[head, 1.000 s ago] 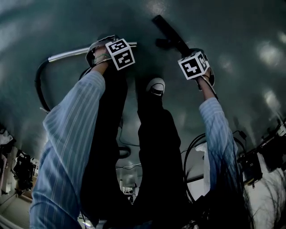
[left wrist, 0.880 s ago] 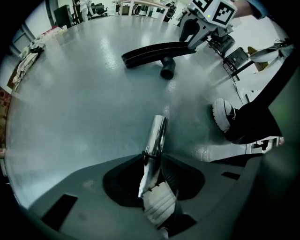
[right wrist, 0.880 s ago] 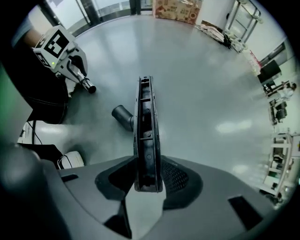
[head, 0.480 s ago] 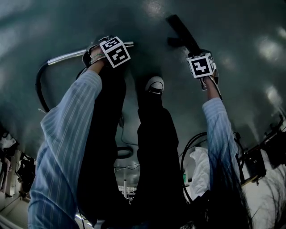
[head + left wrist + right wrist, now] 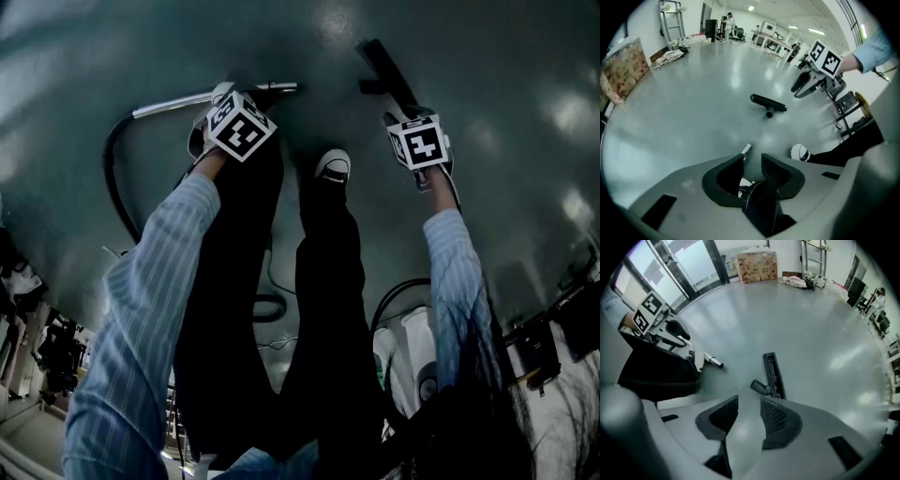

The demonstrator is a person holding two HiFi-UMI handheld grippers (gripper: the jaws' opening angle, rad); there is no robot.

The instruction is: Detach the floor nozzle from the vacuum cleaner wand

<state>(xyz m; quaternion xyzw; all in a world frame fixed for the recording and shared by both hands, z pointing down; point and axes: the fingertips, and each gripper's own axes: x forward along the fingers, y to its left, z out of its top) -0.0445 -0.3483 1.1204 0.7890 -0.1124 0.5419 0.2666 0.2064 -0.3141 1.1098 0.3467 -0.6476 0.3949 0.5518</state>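
The floor nozzle [image 5: 773,373] lies ahead of the open, empty right hand-held gripper [image 5: 749,399], long axis running away; the left hand-held gripper [image 5: 752,157], farther off, grips the wand [image 5: 178,100].

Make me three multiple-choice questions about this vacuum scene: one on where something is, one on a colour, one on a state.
1. Where is the floor nozzle?
A) lying on the floor, apart from the wand
B) fitted on the wand
C) leaning against a wall

2. What colour is the floor nozzle?
A) white
B) black
C) red

3. How are the right tongs?
A) shut on the floor nozzle
B) shut on a hose
C) open, nothing between them

Answers:
1 A: it lies alone on the floor, and the wand's chrome end is bare.
2 B: it looks black in every view.
3 C: only floor shows between the parted jaws.
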